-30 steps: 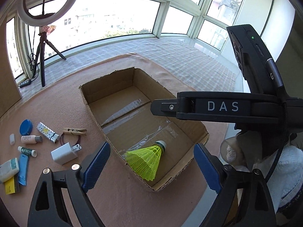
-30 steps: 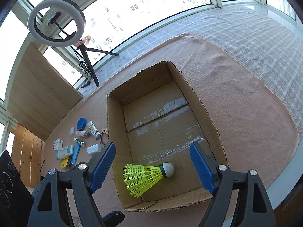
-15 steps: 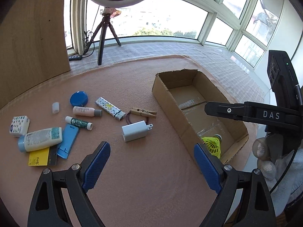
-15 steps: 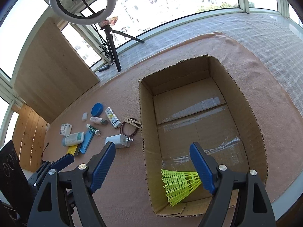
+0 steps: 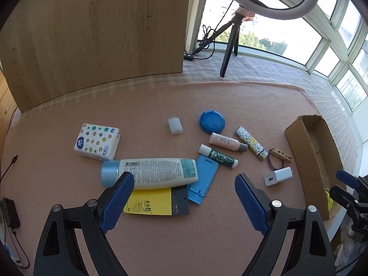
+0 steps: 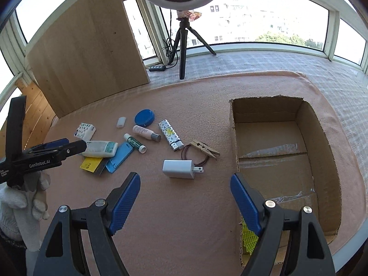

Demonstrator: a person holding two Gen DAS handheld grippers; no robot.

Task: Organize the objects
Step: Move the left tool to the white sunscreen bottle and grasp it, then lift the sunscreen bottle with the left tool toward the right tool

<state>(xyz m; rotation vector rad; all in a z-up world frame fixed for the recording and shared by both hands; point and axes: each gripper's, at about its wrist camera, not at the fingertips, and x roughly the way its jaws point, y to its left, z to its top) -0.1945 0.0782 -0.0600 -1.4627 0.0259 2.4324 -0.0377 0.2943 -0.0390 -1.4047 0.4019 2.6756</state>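
Bare pink blanket (image 6: 174, 209) beneath both grippers, open toward its near edge. Left gripper (image 5: 184, 197) with jaws wide apart, empty, over a white lotion bottle (image 5: 151, 172) lying on a yellow card (image 5: 149, 203). Right gripper (image 6: 185, 201) likewise spread, empty, near a white charger (image 6: 178, 169). "GenRobot.AI" legible on the left tool. Corrugated cardboard box (image 6: 322, 151) by the blanket's right edge, taped floor, yellow mesh shuttlecock (image 6: 249, 239) in its near corner.

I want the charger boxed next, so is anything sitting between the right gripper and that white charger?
Nothing visible. The right gripper hangs open over bare blanket, and the white charger lies just ahead of its fingers. The clothespin lies beyond it.
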